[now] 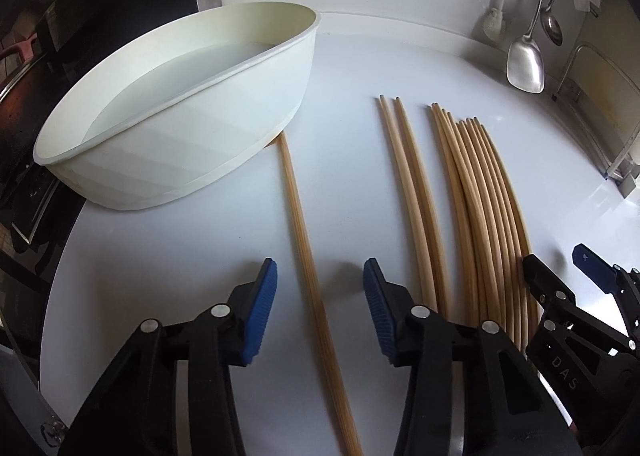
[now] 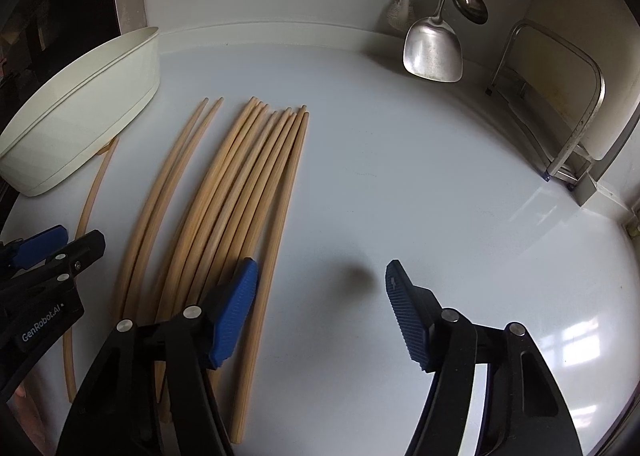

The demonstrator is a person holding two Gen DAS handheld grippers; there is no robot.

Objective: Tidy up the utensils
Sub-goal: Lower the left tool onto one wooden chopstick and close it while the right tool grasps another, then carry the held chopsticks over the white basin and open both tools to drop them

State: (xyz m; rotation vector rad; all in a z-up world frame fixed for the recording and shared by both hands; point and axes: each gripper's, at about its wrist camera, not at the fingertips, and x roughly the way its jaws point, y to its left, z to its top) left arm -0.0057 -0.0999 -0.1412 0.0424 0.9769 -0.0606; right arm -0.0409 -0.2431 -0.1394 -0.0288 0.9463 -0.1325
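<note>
Both grippers stand wide apart and empty above the bench: the left gripper straddles a single chopstick, the right gripper beside the chopstick bundle.

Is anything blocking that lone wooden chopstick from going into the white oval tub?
Nothing visible does. The lone wooden chopstick lies on bare counter between the open left gripper fingers, its far tip touching the white oval tub.

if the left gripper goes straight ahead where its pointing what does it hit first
Probably the white tub. The open left gripper straddles a single chopstick that runs forward to the tub's base; depth is uncertain.
</note>
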